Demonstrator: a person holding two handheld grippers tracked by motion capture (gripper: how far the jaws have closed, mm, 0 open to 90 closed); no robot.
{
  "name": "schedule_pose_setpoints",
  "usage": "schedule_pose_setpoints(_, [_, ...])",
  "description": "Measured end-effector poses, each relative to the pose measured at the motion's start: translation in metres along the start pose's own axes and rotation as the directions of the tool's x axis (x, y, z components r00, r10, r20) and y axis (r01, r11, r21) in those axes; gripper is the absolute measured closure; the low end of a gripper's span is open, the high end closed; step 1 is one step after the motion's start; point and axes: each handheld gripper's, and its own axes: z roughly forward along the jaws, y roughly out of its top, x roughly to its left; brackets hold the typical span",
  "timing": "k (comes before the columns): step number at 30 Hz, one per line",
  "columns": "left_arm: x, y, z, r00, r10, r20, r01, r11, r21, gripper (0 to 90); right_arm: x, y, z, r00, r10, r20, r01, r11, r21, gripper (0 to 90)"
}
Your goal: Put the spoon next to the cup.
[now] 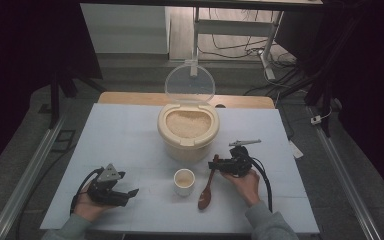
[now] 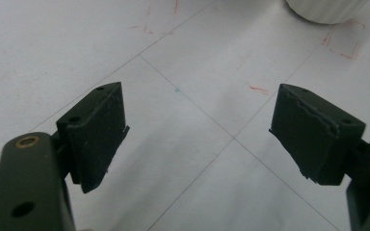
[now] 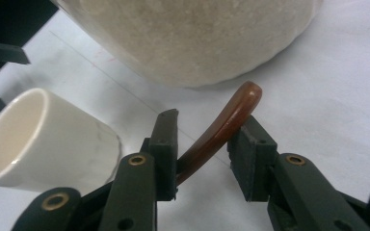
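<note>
A brown wooden spoon (image 1: 207, 187) lies on the white table, bowl toward me and handle pointing at the rice container (image 1: 188, 131). My right gripper (image 1: 219, 165) is at the handle's far end. In the right gripper view the curved handle (image 3: 226, 122) runs slantwise through the gap between the parted jaws of my right gripper (image 3: 208, 126), with table showing beside it. A small white cup (image 1: 184, 181) with rice in it stands just left of the spoon. My left gripper (image 1: 128, 184) rests low at the front left, jaws wide apart over bare table (image 2: 197, 110), holding nothing.
The cream container's clear lid (image 1: 189, 82) stands up at the back. The cup (image 3: 43, 139) is close to my right gripper's left jaw, and the container wall (image 3: 192, 38) rises right ahead of it. A wooden board edge (image 1: 130, 97) shows behind the white mat.
</note>
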Motion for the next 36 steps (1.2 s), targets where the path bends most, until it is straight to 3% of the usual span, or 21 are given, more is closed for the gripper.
schedule_pose_setpoints(10, [0.000, 0.000, 0.000, 1.0000, 0.000, 0.002, 0.000, 1.0000, 0.002, 19.4, 0.004, -0.005, 0.003, 0.9940, -0.063, 0.090, 0.064, 0.998, -0.006, 58.2])
schedule_pose_setpoints(16, [0.000, 0.000, 0.000, 1.0000, 0.001, 0.002, -0.001, 1.0000, 0.003, 19.4, 0.004, -0.007, 0.004, 0.9855, -0.092, 0.143, 0.092, 0.996, 0.009, 54.0])
schedule_pose_setpoints(28, [0.000, 0.000, 0.000, 1.0000, 0.001, 0.002, -0.001, 1.0000, 0.004, 19.4, 0.003, -0.009, 0.006, 0.9774, -0.111, 0.180, 0.106, 0.994, 0.034, 46.8])
schedule_pose_setpoints(31, [0.000, 0.000, 0.000, 1.0000, 0.000, 0.003, 0.000, 1.0000, 0.002, 19.3, 0.002, -0.008, 0.004, 0.9765, -0.106, 0.188, 0.103, 0.994, 0.026, 41.3])
schedule_pose_setpoints(36, [0.000, 0.000, 0.000, 1.0000, -0.001, 0.003, 0.001, 1.0000, 0.001, 19.3, -0.002, -0.008, -0.009, 0.9805, -0.082, 0.178, 0.092, 0.995, -0.047, 36.5])
